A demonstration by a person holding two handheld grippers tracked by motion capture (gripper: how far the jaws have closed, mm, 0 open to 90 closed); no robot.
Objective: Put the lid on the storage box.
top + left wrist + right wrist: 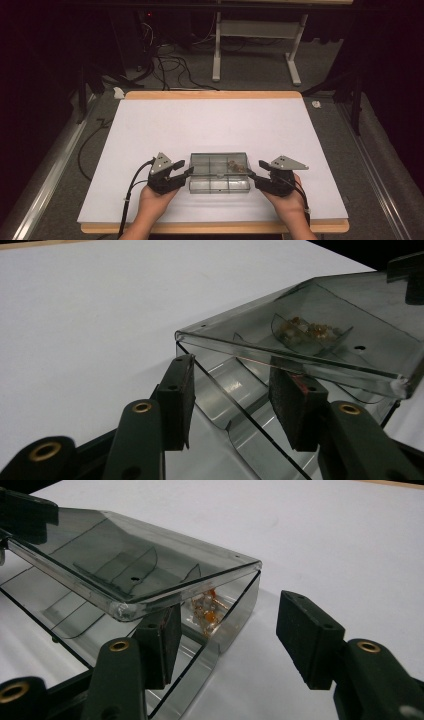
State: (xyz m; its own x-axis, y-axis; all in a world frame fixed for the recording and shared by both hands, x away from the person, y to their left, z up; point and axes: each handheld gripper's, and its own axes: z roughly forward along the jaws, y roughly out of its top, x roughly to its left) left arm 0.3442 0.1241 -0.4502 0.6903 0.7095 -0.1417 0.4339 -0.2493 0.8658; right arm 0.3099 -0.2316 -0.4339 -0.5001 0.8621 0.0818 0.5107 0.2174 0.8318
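On the white table (150, 130), the clear compartment box (219, 172) lies long axis left–right, lid part-raised; left gripper (186, 172) and right gripper (252, 175) half-open, each straddling an end wall, pressing nothing.

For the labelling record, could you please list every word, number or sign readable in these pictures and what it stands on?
None: no readable word, number or sign stands on the clear plastic box, the white table, the left gripper or the right gripper.

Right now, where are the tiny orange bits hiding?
Look at the white table, near the edge where the two hands hold black grippers. Between them sits a smoky see-through box with little compartments and a half-lifted lid. The tiny orange bits lie in its far right compartment, the only one with anything in it.
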